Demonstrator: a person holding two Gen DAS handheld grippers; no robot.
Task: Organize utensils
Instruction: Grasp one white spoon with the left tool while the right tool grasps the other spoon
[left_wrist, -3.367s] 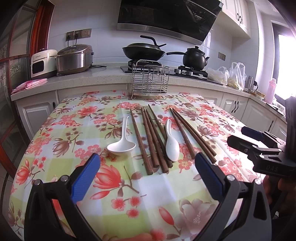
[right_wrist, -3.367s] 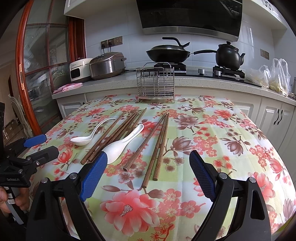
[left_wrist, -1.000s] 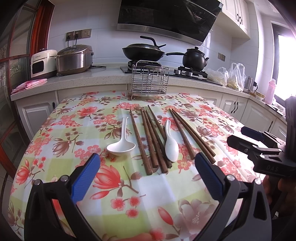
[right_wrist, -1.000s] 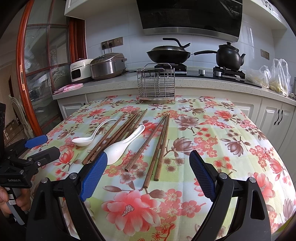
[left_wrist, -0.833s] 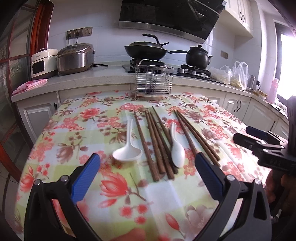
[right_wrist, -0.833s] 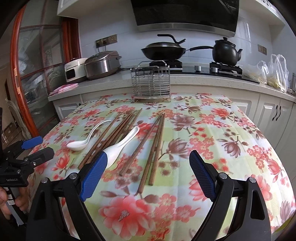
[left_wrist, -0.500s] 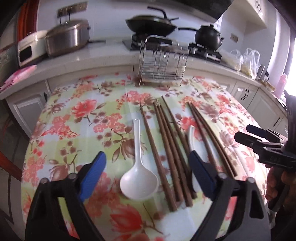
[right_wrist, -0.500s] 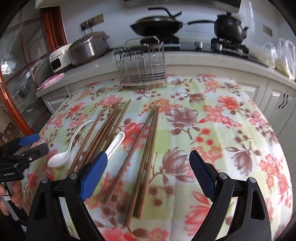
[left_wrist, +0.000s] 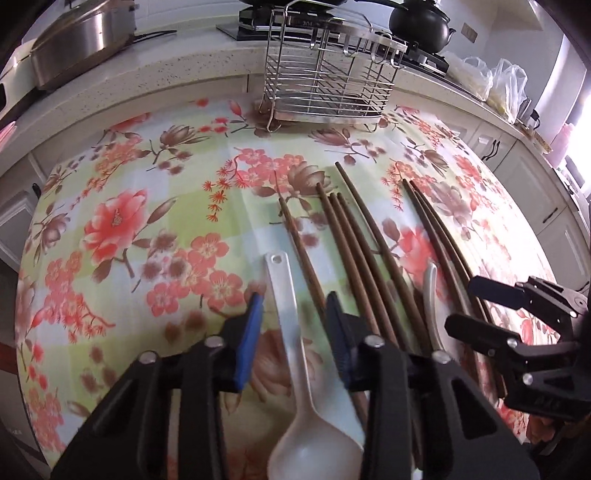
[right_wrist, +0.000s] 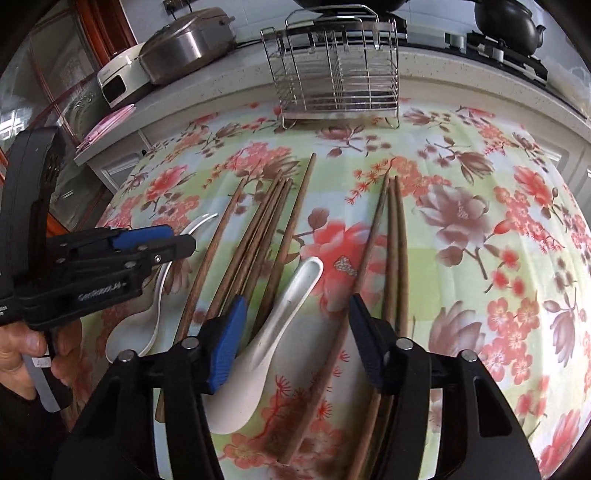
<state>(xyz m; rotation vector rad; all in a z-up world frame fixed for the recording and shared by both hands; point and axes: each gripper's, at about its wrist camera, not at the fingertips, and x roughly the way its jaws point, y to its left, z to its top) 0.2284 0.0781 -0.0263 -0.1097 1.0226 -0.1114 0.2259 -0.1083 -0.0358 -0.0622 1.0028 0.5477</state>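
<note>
Two white spoons and several brown chopsticks (left_wrist: 354, 243) lie on the flowered tablecloth (left_wrist: 147, 221). My left gripper (left_wrist: 294, 314) points down over the left spoon (left_wrist: 282, 280). Its jaws are closing with the handle between them, and a gap shows on each side. In the right wrist view, my right gripper (right_wrist: 295, 310) straddles the other spoon (right_wrist: 258, 354). Its jaws are closing too, and the pads stand clear of the handle. The left gripper (right_wrist: 159, 240) hangs over the left spoon (right_wrist: 136, 328). The wire utensil rack (right_wrist: 340, 74) stands at the far table edge.
A group of three chopsticks (right_wrist: 395, 229) lies right of my right gripper. On the counter behind the table are a rice cooker (right_wrist: 184, 44), a black kettle (left_wrist: 421, 22) and plastic bags (left_wrist: 506, 85). A hand (right_wrist: 26, 354) holds the left gripper's grip.
Both grippers have moved forward over the table and tipped downward, each onto a spoon. Both pairs of jaws have narrowed, the left much more than the right.
</note>
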